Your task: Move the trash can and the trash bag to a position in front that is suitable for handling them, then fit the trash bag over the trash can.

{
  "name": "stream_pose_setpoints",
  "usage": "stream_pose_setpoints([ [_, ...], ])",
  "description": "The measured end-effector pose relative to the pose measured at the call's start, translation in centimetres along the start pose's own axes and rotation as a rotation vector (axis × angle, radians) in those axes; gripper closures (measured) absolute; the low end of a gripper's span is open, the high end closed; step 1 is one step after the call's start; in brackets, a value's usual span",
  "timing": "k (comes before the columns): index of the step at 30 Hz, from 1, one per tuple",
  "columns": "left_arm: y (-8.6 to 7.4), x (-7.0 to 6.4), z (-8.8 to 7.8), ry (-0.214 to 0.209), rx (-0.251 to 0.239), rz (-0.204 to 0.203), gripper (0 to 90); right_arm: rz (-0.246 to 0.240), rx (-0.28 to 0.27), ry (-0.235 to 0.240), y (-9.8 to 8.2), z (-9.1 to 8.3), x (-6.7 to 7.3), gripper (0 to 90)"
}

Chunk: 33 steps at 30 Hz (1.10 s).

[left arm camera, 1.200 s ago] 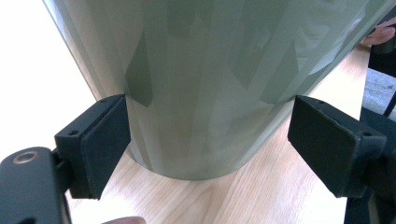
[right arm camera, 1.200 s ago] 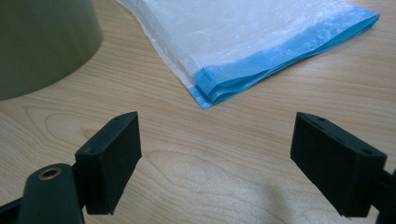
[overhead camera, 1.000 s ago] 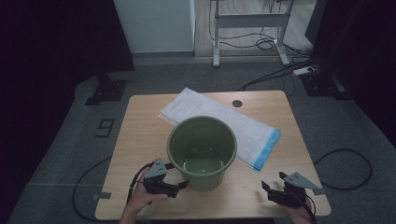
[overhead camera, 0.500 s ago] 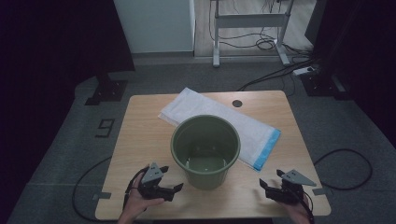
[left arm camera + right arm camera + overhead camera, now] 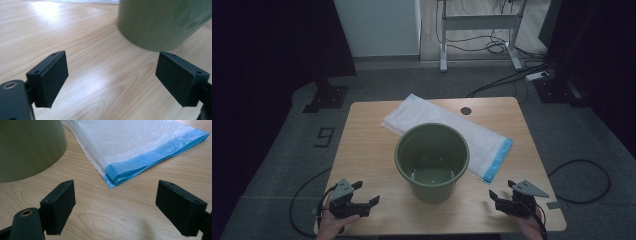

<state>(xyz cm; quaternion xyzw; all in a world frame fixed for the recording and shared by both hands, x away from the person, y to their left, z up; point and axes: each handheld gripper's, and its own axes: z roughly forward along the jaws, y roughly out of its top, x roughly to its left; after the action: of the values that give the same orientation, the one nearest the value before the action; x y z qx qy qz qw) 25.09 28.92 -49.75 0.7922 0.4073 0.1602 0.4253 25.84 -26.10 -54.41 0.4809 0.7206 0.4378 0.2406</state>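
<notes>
An empty olive-green bucket [image 5: 432, 161] stands upright at the middle of the wooden table [image 5: 362, 150]. Behind and to its right lies a folded white plastic bag with a blue edge [image 5: 447, 131]. My left gripper [image 5: 367, 194] rests open near the front left corner, jaws pointing right toward the bucket [image 5: 162, 22], with bare wood between them. My right gripper [image 5: 501, 192] stands open at the front right; the bag's blue corner [image 5: 130, 170] lies just ahead of its jaws and the bucket [image 5: 27, 147] is to the left in its view.
A small dark round hole [image 5: 466, 110] sits near the table's far right edge. Cables [image 5: 582, 180] trail on the grey floor to the right and behind. A desk frame [image 5: 477, 25] stands farther back.
My left gripper has drawn back from the bucket toward the front left corner. The bucket has shifted slightly right. The right gripper has barely moved.
</notes>
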Motion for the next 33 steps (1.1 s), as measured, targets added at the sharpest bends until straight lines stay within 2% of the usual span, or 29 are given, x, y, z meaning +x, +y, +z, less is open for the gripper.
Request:
stream_pose_setpoints([
  [6,-0.6,0.7,-0.6,0.041,0.021,-0.013,10.4,0.005,-0.007,-0.008,-0.2,-0.7,-0.5,15.6],
  [11,-0.4,0.5,-0.7,0.04,0.011,-0.018,9.9,0.009,-0.021,-0.013,0.1,-0.9,-0.8,15.3],
  [17,-0.2,0.4,-0.5,0.04,0.017,-0.014,10.0,-0.008,0.001,-0.001,0.4,-0.1,-0.7,15.4],
  [19,-0.1,0.3,-0.3,0.035,0.018,-0.017,10.0,-0.017,0.019,0.013,0.6,0.5,-0.6,15.9],
  [21,0.0,0.0,-0.1,0.036,0.025,-0.008,10.1,-0.05,0.054,0.028,0.9,1.6,-0.1,17.5],
  [26,-0.2,0.1,0.0,0.031,0.028,-0.009,10.1,-0.071,0.097,0.047,1.6,3.3,0.6,18.4],
  [33,-0.5,0.8,0.0,0.028,0.022,-0.037,11.2,-0.104,0.125,0.03,2.7,5.4,0.7,20.7],
])
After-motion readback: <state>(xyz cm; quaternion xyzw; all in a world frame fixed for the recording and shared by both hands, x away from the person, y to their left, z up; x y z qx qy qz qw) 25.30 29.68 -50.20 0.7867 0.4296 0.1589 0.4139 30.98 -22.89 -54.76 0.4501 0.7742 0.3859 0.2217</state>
